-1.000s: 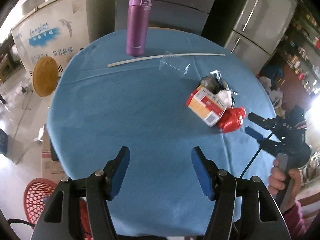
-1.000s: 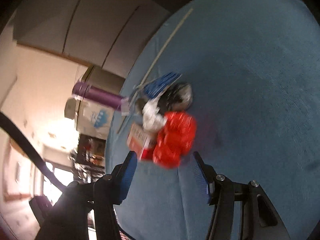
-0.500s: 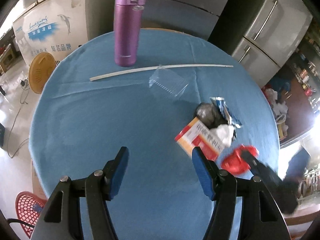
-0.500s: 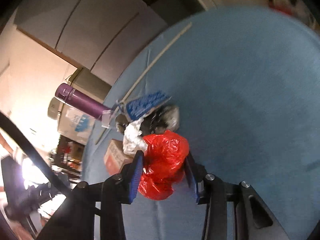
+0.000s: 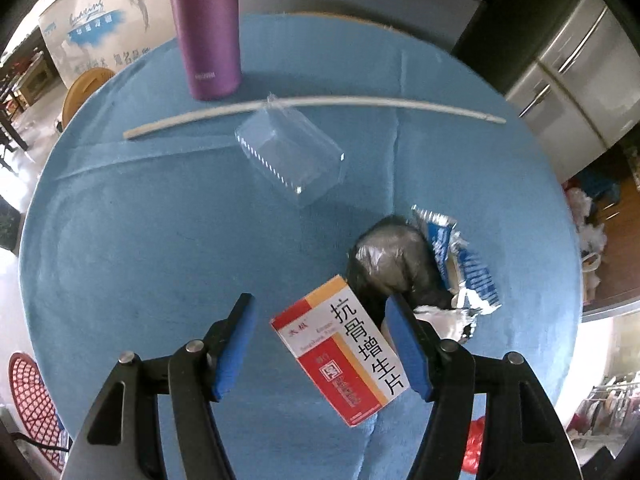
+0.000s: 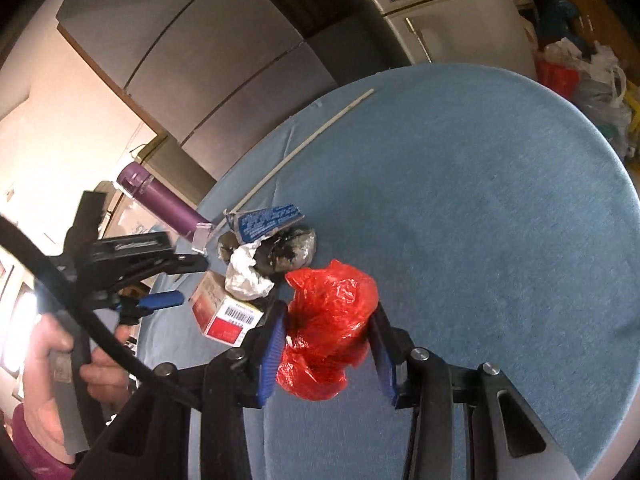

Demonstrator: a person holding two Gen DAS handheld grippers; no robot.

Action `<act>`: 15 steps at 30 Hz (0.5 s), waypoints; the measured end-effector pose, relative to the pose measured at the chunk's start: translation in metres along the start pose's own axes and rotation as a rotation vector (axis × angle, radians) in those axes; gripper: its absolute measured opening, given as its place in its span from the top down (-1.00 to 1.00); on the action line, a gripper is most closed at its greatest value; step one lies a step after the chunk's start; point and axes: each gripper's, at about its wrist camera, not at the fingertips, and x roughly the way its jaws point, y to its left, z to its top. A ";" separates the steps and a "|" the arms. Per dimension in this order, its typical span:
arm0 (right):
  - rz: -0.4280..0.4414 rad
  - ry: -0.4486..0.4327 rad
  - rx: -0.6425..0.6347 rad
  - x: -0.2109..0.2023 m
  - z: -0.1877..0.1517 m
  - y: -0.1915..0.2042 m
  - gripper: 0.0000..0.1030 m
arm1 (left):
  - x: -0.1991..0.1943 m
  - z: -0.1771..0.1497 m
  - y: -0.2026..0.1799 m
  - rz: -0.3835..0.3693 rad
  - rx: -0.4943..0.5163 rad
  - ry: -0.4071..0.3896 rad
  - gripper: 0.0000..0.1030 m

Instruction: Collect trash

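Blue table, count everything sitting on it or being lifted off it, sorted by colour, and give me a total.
Purple: 1, flask
White: 2, long stick, crumpled tissue
Clear: 1, plastic container
Black: 1, bag
Blue: 1, wrapper
Red: 2, medicine box, plastic bag
Total: 8

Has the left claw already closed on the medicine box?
No, the left claw is open, its blue fingers standing clear on either side of the medicine box.
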 end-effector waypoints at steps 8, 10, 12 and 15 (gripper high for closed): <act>0.018 0.010 -0.017 0.002 -0.007 0.008 0.16 | 0.031 -0.016 0.007 -0.016 -0.026 0.097 -0.29; 0.023 0.010 -0.015 0.000 -0.008 0.010 0.16 | 0.036 -0.020 0.012 -0.036 -0.008 0.113 -0.02; 0.024 0.005 -0.023 -0.003 -0.009 0.013 0.16 | 0.031 -0.023 0.017 -0.028 0.018 0.100 0.01; 0.034 0.002 -0.026 -0.008 -0.009 0.019 0.16 | 0.024 -0.030 0.028 -0.040 0.051 0.101 0.02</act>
